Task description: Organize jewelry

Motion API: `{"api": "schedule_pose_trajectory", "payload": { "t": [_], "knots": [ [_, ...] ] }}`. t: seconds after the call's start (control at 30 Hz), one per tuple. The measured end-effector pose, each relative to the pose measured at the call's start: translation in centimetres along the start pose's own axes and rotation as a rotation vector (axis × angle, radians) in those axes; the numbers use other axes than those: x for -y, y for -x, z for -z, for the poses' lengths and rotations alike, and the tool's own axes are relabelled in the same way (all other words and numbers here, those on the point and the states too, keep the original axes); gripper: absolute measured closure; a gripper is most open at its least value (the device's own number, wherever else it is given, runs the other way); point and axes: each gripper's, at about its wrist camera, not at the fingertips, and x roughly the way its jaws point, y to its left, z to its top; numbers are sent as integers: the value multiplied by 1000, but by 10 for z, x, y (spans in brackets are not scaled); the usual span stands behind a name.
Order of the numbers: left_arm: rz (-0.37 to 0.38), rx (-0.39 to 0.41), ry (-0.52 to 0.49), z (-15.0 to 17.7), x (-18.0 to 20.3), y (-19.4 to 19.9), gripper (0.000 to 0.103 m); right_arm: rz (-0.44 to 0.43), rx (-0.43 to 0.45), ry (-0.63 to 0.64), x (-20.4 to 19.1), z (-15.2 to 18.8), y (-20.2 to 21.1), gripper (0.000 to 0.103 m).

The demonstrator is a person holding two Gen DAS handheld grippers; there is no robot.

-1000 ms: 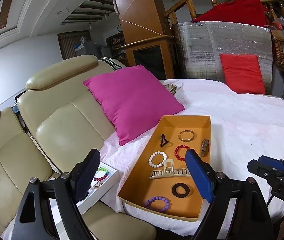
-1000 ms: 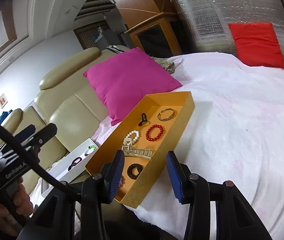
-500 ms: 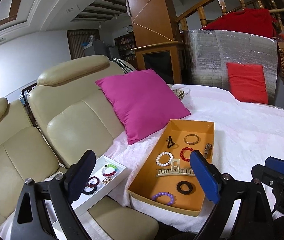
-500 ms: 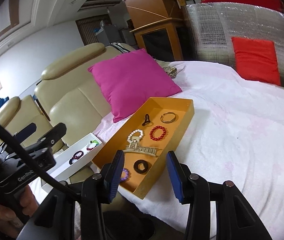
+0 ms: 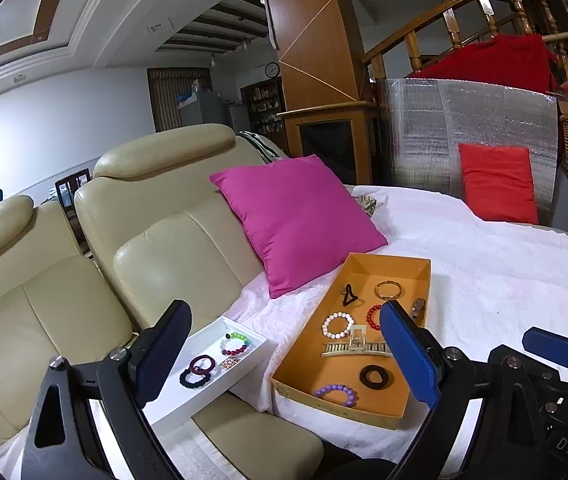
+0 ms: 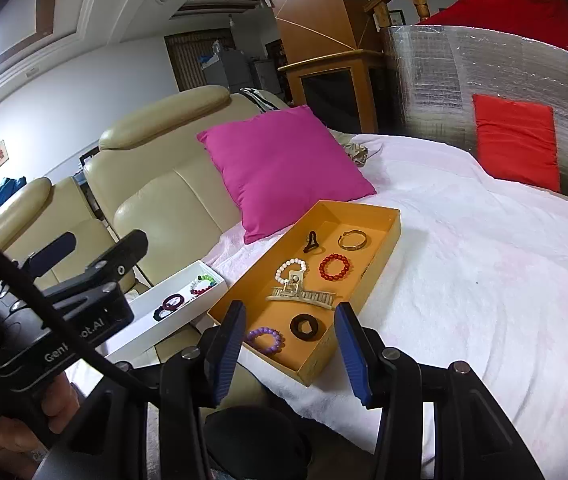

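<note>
Jaws released on both: your left gripper [image 5: 284, 354] spread wide, empty; right gripper [image 6: 290, 350] half-spread, empty. Both hover short of the orange tray [image 6: 380, 264] on the white-covered bed [image 6: 484, 280]; bracelets, hair claw [image 6: 302, 296] inside. White tray [image 5: 199, 396] sits beside it.

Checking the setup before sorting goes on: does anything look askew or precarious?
Yes: the white tray sits partly off the blanket's edge, over the sofa seat, tilted. In the orange box, the hair claw lies overlapping the white bead bracelet.
</note>
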Motion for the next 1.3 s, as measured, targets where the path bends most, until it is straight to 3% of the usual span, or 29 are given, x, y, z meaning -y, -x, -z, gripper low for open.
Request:
{"api": "schedule_pose_trajectory", "payload": {
  "t": [1.3],
  "knots": [
    [-4, 16, 19, -1, -12, 12, 8, 62, 24, -10, -7, -3, 12, 53]
  ]
}}
